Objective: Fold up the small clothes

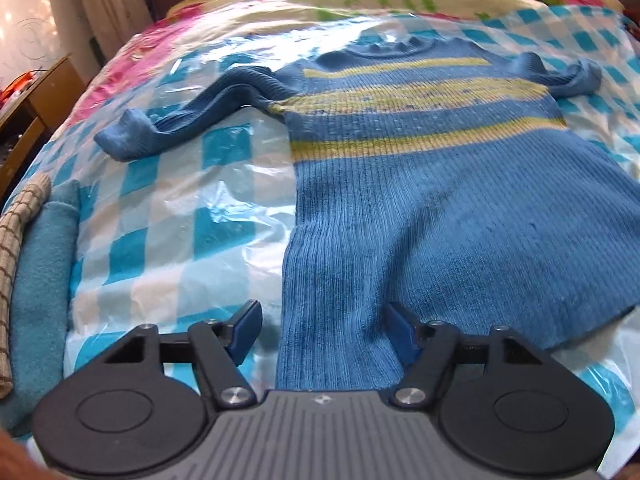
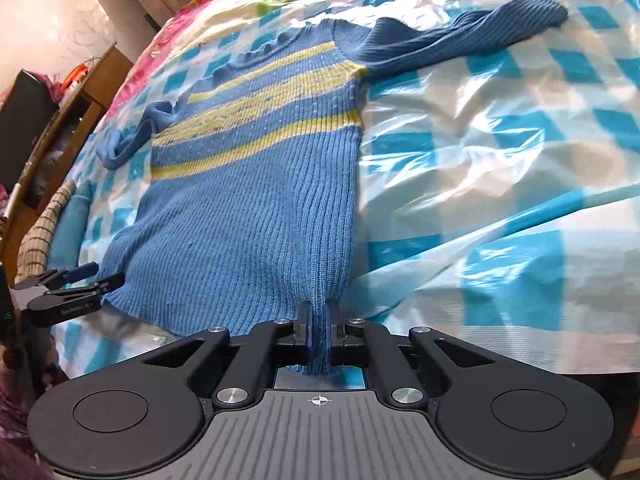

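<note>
Right gripper (image 2: 319,330) clamps sweater (image 2: 240,208) hem, left gripper (image 1: 320,330) open astride other corner; arm lettering unreadable

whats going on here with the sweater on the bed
A person with a gripper in each hand is starting to fold a small blue sweater with yellow stripes, spread flat on a checked plastic sheet. The right gripper is shut on the hem at one bottom corner. The left gripper is open around the other bottom corner, not yet pinching it.
</note>
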A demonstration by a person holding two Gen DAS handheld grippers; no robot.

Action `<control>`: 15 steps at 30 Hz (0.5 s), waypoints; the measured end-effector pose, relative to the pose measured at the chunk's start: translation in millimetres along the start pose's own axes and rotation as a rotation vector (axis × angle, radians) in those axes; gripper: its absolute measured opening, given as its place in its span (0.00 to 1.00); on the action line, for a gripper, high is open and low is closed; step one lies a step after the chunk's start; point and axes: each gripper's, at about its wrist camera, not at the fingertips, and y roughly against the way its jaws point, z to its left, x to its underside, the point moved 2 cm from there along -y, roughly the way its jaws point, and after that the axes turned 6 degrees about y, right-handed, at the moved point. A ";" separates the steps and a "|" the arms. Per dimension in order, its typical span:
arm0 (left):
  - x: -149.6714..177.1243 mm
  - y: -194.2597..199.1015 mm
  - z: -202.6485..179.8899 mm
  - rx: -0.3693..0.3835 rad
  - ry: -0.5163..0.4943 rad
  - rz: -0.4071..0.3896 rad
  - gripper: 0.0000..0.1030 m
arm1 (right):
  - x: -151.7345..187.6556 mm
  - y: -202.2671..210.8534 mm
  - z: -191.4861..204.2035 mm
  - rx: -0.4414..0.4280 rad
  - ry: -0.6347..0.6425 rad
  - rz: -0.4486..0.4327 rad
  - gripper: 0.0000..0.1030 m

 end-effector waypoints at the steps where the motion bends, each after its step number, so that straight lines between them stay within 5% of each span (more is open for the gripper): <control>1: 1.6 -1.2 -1.1 -0.006 -0.006 0.005 0.70 | 0.5 -1.7 -1.8 0.006 0.005 0.011 0.04; 8: -2.0 4.0 -0.4 -0.016 -0.017 0.012 0.70 | 5.5 -28.8 -4.8 0.025 -0.009 0.072 0.11; 15: -25.7 22.6 -6.1 0.002 0.002 -0.076 0.70 | -17.0 13.3 -3.6 0.006 -0.018 -0.089 0.13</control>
